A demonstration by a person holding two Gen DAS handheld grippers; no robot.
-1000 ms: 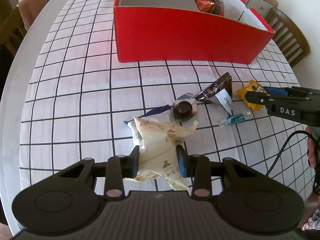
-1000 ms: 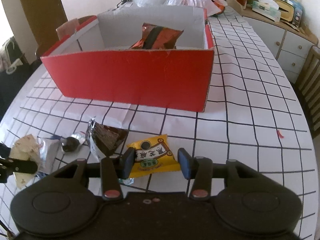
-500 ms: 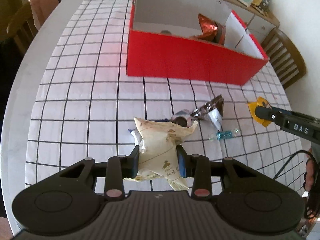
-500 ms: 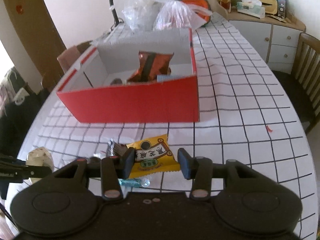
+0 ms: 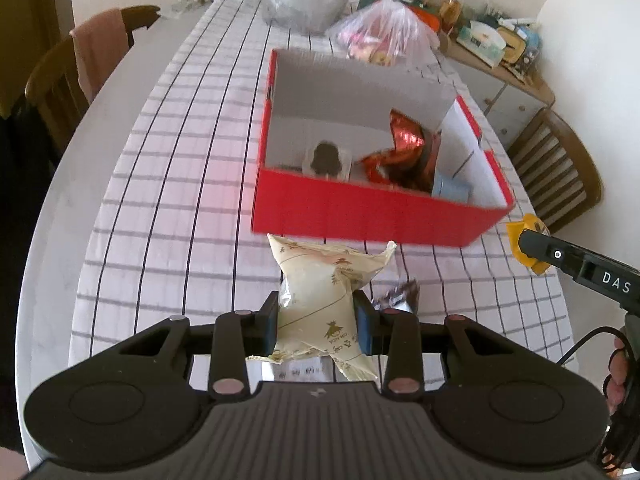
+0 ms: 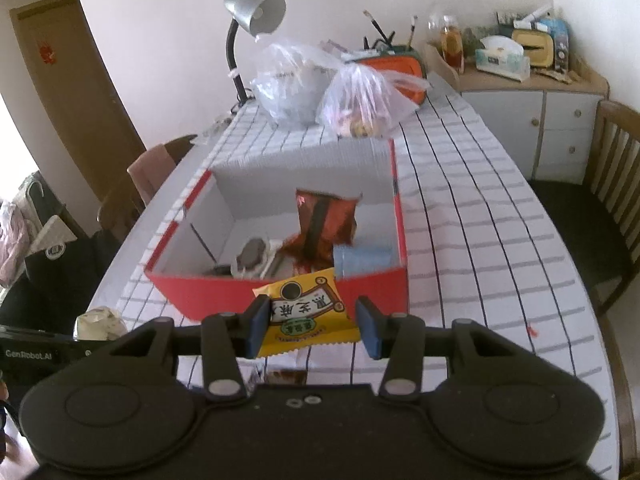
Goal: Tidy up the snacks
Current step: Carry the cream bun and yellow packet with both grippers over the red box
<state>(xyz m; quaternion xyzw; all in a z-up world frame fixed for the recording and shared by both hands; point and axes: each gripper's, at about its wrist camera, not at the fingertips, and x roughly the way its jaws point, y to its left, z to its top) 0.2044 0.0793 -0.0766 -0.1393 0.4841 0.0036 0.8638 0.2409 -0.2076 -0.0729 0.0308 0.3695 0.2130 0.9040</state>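
My left gripper (image 5: 316,322) is shut on a cream snack bag (image 5: 326,292) and holds it high above the table, just short of the red box (image 5: 360,212). My right gripper (image 6: 312,326) is shut on a yellow snack packet (image 6: 306,314), also lifted, in front of the red box (image 6: 288,296). The box holds a red foil bag (image 6: 324,226), a dark round snack (image 6: 250,256) and a pale blue pack (image 6: 362,260). The yellow packet also shows in the left wrist view (image 5: 524,246). A brown wrapper (image 5: 400,294) lies on the table below.
Plastic bags (image 6: 328,88) and a desk lamp (image 6: 244,32) stand at the table's far end behind the box. Wooden chairs stand at the left (image 5: 76,80) and the right (image 5: 560,168). A cabinet (image 6: 540,120) with clutter is at the back right.
Both grippers have risen well above the table with their snacks and moved toward the red box. The box interior now shows from above.
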